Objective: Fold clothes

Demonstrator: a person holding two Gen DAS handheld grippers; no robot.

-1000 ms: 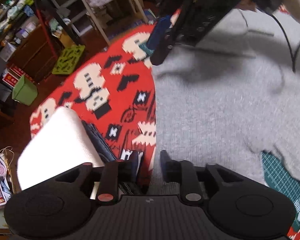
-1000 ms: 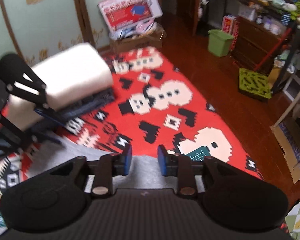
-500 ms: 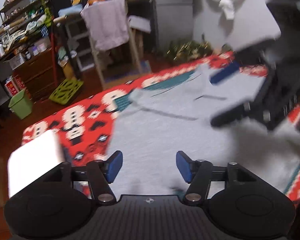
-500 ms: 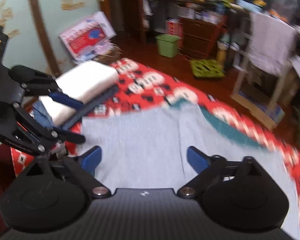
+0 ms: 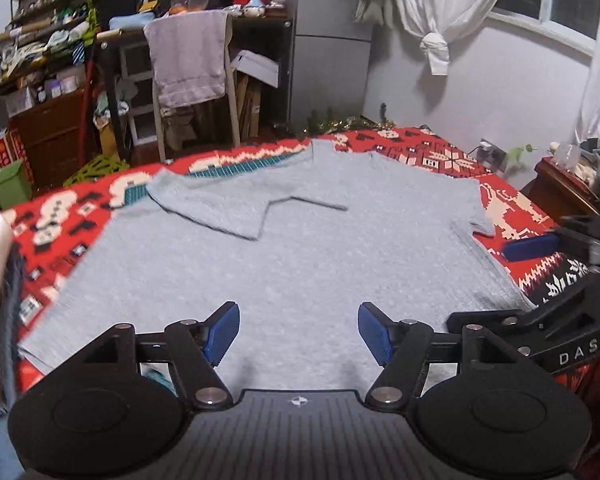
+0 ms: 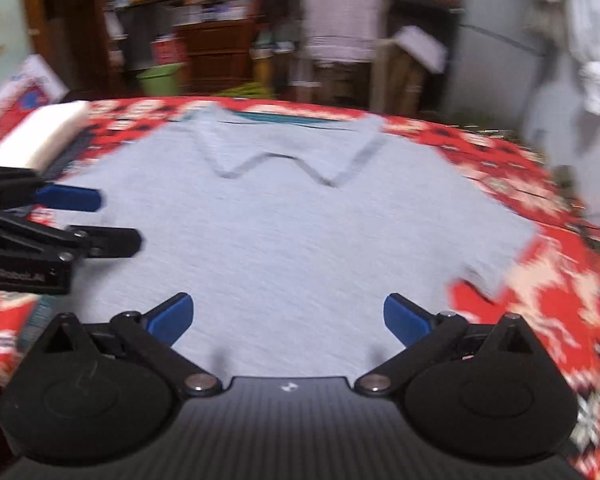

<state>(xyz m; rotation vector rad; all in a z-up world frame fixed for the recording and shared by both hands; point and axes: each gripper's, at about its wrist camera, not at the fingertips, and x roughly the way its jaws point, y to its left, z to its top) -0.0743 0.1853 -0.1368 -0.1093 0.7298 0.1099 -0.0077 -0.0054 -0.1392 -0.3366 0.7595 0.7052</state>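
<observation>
The grey shirt point(image 5: 284, 248) is spread flat on the red patterned blanket point(image 5: 452, 160), with both sleeves already turned in over the chest; the body folds are judged yet to be made. Nothing is gripped: the jaws of the left gripper point(image 5: 298, 332) and right gripper point(image 6: 288, 320) are held wide above the hem. Beyond the shirt, a towel-draped chair point(image 5: 188, 60) and cluttered shelves are seen.

Red patterned blanket point(image 5: 432, 160), green bin point(image 5: 10, 188)
</observation>
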